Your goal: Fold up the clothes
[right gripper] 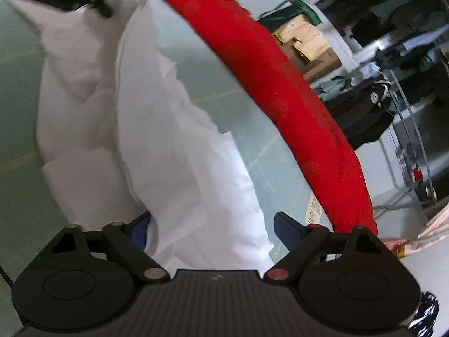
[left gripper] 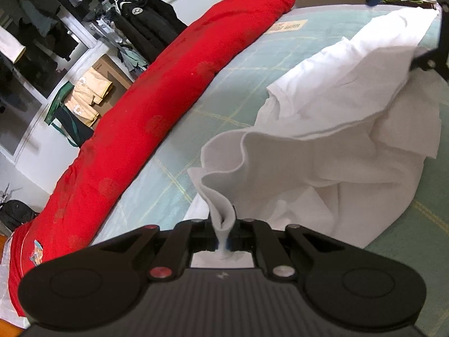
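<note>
Bed [left gripper: 252,64], label unreadable; L gripper [left gripper: 223,241] pinches shirt [left gripper: 336,106].

A white garment [left gripper: 331,106] (plain, unprinted cloth) is seen rumpled and partly lifted above a pale green checked bed [left gripper: 252,64]. One hem edge is gathered into a ruffled pinch, from which the cloth is spread in loose folds; the far end is raised as well.

The right wrist view is motion-blurred. There the white garment [right gripper: 174,151] covers the gap between the right tongs [right gripper: 213,227], hiding any contact. The label [left gripper: 287,25] on the bed is too small to read.
</note>
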`<control>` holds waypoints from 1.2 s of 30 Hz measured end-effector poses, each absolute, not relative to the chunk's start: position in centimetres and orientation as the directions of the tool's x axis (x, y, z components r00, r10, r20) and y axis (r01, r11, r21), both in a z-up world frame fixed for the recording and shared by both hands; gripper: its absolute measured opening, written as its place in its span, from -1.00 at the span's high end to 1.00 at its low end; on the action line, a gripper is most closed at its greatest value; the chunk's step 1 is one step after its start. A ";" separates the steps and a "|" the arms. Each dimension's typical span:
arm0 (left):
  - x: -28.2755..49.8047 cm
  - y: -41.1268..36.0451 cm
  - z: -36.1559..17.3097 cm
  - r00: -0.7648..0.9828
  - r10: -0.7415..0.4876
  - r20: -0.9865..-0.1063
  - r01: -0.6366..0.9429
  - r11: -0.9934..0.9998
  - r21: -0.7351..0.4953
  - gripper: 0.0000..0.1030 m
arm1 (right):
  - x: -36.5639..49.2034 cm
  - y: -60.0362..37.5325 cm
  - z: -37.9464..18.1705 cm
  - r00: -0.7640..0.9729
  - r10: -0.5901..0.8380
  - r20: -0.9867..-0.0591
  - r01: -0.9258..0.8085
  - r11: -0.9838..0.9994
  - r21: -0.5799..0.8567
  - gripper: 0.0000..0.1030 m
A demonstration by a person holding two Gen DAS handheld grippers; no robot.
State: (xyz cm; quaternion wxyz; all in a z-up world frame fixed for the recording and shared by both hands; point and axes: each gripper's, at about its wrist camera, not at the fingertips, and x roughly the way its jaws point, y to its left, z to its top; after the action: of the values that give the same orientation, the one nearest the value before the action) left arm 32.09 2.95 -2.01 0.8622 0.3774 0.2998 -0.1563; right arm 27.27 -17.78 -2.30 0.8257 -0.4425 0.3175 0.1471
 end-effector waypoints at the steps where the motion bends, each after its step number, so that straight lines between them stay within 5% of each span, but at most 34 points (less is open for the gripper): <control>1: 32.1 3.0 -2.0 0.772 -0.043 -0.634 0.497 0.663 0.560 0.92 | 27.6 -17.5 -2.5 0.749 -0.033 -0.662 -0.532 0.567 -0.630 -0.45; 7: 32.1 3.9 -2.6 0.752 -0.037 -0.658 0.509 0.666 0.545 0.92 | 27.9 -16.3 -5.4 0.750 -0.045 -0.660 -0.559 0.490 -0.669 -0.09; 13: 32.0 4.2 -3.2 0.736 -0.050 -0.675 0.523 0.676 0.519 0.93 | 28.3 -16.2 -6.8 0.709 -0.052 -0.704 -0.600 0.481 -0.639 0.68; 21: 29.8 6.6 -0.3 0.628 -0.177 -0.758 0.657 0.643 0.394 0.94 | 29.6 -18.8 -2.2 0.538 0.101 -0.837 -0.724 0.564 -0.398 0.79; 28: 23.5 6.5 0.7 0.456 -0.229 -0.860 0.848 0.405 0.342 0.95 | 26.5 -19.5 1.1 0.294 0.239 -0.926 -0.929 0.301 -0.217 0.79; 36: 16.2 6.7 0.8 0.252 -0.215 -0.944 0.963 0.150 0.223 0.95 | 21.2 -19.0 0.5 -0.019 0.202 -0.979 -0.999 0.028 0.025 0.79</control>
State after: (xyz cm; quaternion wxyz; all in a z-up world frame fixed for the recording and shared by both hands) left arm 16.17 6.69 0.77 0.6417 0.4628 0.4042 -0.4589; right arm 21.21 -18.97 0.49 0.5501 -0.4334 0.4599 0.5459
